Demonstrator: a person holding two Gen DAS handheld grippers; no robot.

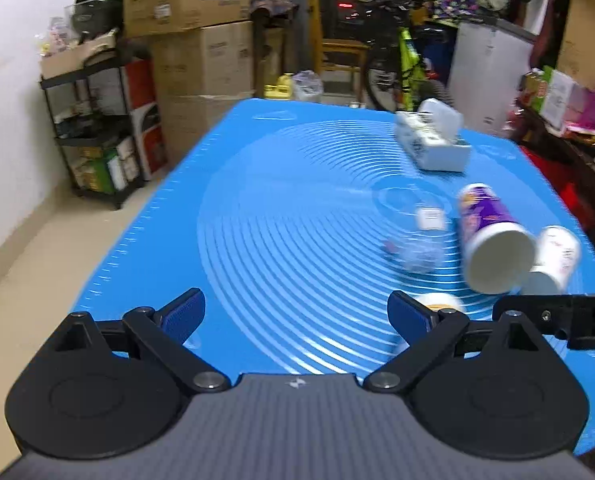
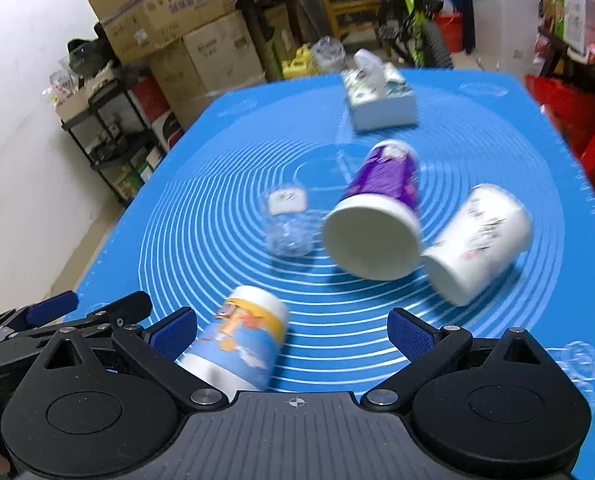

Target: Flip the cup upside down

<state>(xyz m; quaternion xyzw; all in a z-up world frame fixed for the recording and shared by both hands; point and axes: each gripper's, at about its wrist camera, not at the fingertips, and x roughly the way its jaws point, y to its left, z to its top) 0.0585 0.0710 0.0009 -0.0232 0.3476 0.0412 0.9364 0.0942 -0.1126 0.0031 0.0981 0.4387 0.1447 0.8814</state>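
Observation:
Several cups lie on their sides on the blue mat (image 2: 217, 216). A purple cup (image 2: 381, 204) has its white mouth toward me, also in the left wrist view (image 1: 487, 236). A white printed cup (image 2: 477, 244) lies to its right (image 1: 555, 256). A clear plastic cup (image 2: 287, 220) lies to its left (image 1: 415, 236). A blue cartoon cup (image 2: 241, 340) lies just inside my right gripper's (image 2: 293, 334) left finger. The right gripper is open and grips nothing. My left gripper (image 1: 295, 314) is open and empty over the mat's near edge.
A white tissue box (image 2: 379, 96) stands at the mat's far side (image 1: 433, 140). Cardboard boxes (image 1: 201, 40), a black shelf (image 1: 97, 128) and a bicycle (image 1: 401, 64) stand beyond the table. The left gripper (image 2: 37, 320) shows in the right wrist view.

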